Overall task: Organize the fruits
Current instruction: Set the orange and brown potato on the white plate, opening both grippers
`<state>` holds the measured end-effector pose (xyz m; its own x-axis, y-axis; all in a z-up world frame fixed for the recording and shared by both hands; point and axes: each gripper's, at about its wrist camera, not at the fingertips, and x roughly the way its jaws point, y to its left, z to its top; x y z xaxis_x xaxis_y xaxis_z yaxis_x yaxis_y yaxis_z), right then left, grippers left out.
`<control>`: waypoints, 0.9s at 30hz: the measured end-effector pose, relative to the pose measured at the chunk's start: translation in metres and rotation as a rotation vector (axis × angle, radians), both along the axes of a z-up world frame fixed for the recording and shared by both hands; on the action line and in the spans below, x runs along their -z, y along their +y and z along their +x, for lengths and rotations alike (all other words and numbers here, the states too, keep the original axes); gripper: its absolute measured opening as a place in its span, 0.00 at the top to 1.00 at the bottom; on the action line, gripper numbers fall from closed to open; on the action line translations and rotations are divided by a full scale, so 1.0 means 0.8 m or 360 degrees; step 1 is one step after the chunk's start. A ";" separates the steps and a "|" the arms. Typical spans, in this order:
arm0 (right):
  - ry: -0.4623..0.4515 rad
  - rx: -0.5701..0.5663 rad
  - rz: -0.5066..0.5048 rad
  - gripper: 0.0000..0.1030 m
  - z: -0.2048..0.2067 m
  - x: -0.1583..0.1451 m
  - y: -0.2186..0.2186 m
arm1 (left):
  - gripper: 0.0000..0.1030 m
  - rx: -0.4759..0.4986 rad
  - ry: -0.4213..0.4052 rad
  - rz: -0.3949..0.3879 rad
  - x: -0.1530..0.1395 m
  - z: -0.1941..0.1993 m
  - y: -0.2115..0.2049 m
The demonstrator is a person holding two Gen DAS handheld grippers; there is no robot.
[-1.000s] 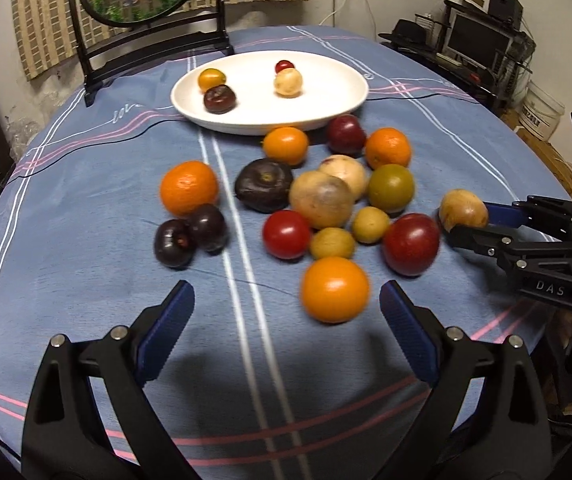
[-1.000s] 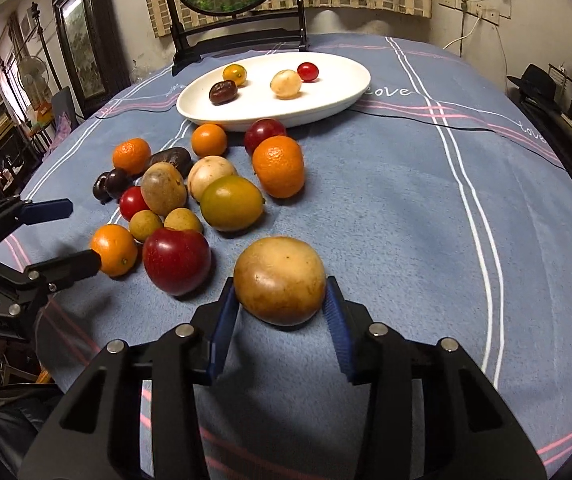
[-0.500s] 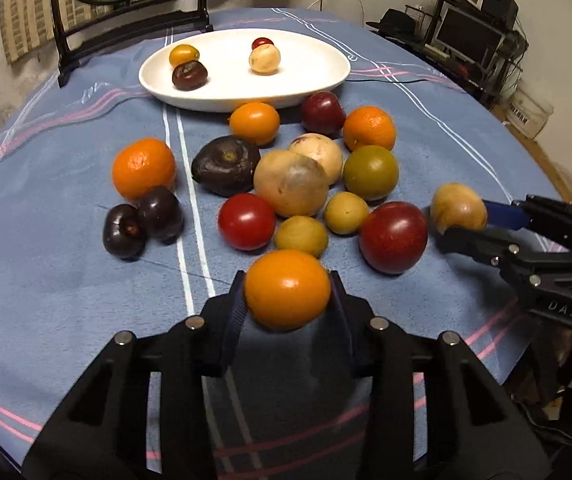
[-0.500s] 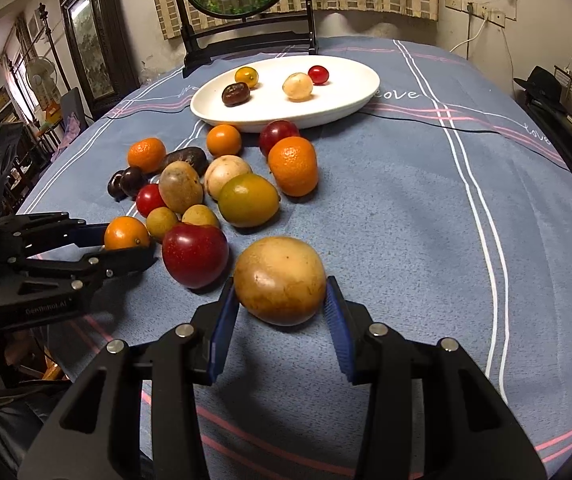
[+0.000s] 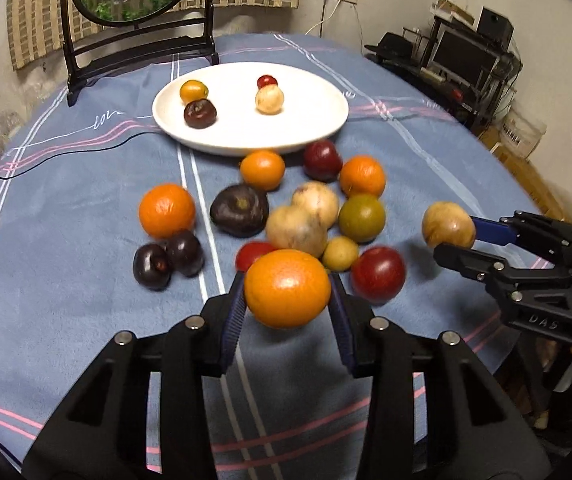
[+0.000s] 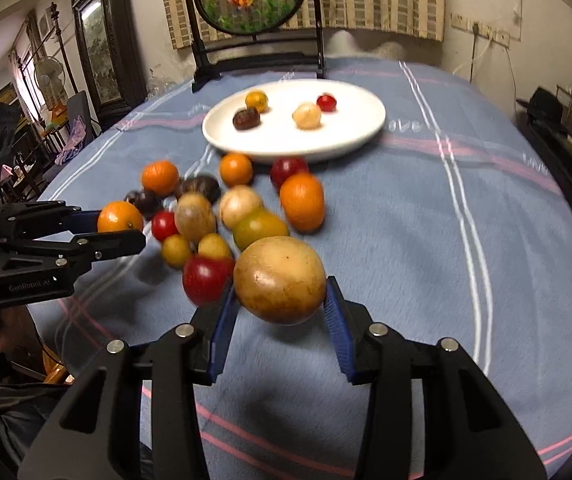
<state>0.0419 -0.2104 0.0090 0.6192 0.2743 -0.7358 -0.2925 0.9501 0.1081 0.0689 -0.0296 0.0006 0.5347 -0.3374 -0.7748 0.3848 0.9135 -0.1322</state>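
Left wrist: we see the left gripper (image 5: pixel 287 307) clamping a glossy round orange (image 5: pixel 287 288) above the blue cloth (image 5: pixel 66 240).
Right wrist: our right gripper (image 6: pixel 279 311) pinches a smooth tan fruit (image 6: pixel 279 279), lifted before the white oval plate (image 6: pixel 350 142).

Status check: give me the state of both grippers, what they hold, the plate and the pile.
left gripper: shut on orange, lifted
right gripper: shut on tan fruit, lifted
white plate: holds four small fruits
fruit pile: loose on tablecloth, before plate
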 end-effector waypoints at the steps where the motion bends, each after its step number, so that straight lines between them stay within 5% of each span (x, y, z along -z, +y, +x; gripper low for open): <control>1: -0.0027 -0.0006 0.0010 0.57 0.004 -0.012 0.000 | 0.61 0.0000 -0.0012 -0.0005 -0.005 0.003 -0.001; 12: -0.0220 -0.0067 0.0030 0.57 0.078 -0.076 0.025 | 0.61 -0.0113 -0.0161 0.0012 -0.057 0.104 -0.009; 27: 0.0016 0.0072 -0.0142 0.58 0.259 -0.001 0.024 | 0.60 -0.0173 0.0046 0.0099 -0.004 0.268 -0.049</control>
<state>0.2494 -0.1912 0.0098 0.6216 0.1796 -0.7624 -0.2485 0.9683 0.0254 0.2833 -0.0689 0.0041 0.5426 -0.2295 -0.8080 0.2800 0.9564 -0.0836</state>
